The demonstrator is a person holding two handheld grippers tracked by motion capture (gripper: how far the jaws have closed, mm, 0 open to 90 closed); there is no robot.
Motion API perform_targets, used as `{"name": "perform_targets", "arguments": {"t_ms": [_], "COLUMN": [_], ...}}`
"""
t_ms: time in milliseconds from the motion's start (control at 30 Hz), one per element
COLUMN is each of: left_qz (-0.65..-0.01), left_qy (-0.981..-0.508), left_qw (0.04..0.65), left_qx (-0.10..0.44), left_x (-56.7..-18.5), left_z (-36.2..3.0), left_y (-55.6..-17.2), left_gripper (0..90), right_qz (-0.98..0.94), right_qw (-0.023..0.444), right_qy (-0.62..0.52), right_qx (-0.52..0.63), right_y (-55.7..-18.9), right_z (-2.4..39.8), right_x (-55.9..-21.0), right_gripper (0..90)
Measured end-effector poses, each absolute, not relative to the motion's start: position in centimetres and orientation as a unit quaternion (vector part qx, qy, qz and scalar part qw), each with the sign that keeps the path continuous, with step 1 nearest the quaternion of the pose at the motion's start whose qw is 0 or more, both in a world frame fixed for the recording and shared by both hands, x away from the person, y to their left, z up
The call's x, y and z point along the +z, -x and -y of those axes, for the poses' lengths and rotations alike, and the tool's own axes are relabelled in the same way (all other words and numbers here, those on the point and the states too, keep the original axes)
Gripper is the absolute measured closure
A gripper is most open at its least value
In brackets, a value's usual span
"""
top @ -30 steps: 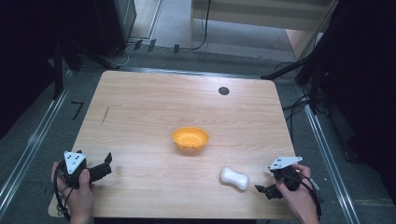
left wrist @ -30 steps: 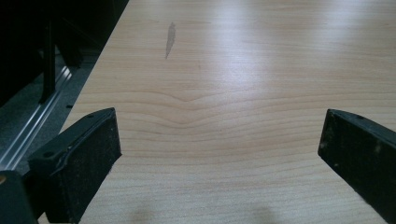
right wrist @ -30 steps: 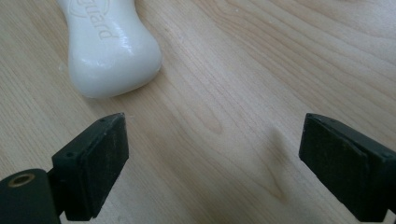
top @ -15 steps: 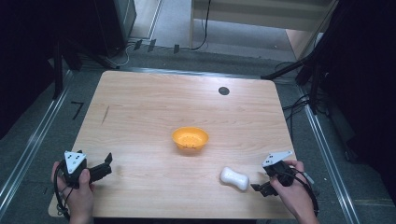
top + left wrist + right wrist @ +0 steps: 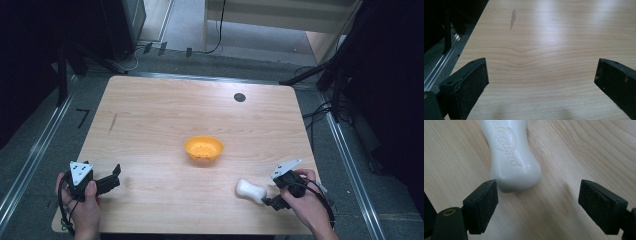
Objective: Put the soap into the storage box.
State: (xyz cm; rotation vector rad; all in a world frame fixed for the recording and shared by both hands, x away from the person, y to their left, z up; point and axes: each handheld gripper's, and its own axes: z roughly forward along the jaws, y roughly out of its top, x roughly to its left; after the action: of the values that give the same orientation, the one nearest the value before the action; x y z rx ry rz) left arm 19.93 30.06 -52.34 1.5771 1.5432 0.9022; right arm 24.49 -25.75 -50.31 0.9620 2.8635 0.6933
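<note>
**Right gripper view: jaws closing in on the soap bar**

Right gripper view puts the white soap bar [image 5: 511, 157] directly ahead of my right hand-held gripper [image 5: 537, 202]. The bar lies flat on the worktop [image 5: 586, 150], its rounded near end reaching just between the two black pads. The left pad sits just beside that end, and I cannot tell whether it touches; the right pad stands well apart from it, with bare wood between. These jaws have just been closing, yet they are not pressing on the bar, so I read the grip as not made. Embossed lettering runs along the top of the soap.

From the high view, I see the soap bar [image 5: 251, 190] on the near right part of the worktop [image 5: 165, 115], with my right hand-held gripper [image 5: 272, 201] just to its right and the person's hand wrapped around it. An orange bowl [image 5: 203, 148] stands near the middle, farther back and to the left of the soap, well apart from it. A small dark round spot [image 5: 239, 97] marks the far side of the wood.

My left hand-held gripper [image 5: 116, 172] rests at the near left corner, held in the person's other hand. Its own view shows the jaws spread wide over bare wood, with nothing between them [image 5: 541, 80].
</note>
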Motion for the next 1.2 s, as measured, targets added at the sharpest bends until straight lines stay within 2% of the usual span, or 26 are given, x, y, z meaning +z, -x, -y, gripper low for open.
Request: {"name": "perform_targets", "arguments": {"t_ms": [200, 600, 833, 1200], "left_qz": [-0.601, -0.602, -0.602, -0.602], "left_qy": [-0.616, -0.617, -0.619, -0.618], "left_qw": [0.37, 0.368, 0.366, 0.368], "left_qx": [0.351, 0.349, 0.347, 0.346], "left_x": [-52.3, -52.3, -52.4, -52.4], "left_z": [-30.0, -30.0, -29.9, -30.0], "left_y": [-20.0, -20.0, -20.0, -20.0], "left_gripper": [0.0, 0.0, 0.0, 0.0], "right_qz": [-0.926, -0.927, -0.925, -0.931], "right_qw": [0.015, 0.008, 0.014, 0.026], "right_qy": [-0.304, -0.301, -0.3, -0.289], "right_qx": [0.223, 0.225, 0.232, 0.22], "right_y": [-24.6, -25.0, -25.3, -25.5], "right_z": [24.8, 23.6, 22.5, 21.1], "right_x": [-50.3, -50.0, -49.8, -50.0], "right_gripper": [17.1, 23.2, 29.6, 33.3]}}
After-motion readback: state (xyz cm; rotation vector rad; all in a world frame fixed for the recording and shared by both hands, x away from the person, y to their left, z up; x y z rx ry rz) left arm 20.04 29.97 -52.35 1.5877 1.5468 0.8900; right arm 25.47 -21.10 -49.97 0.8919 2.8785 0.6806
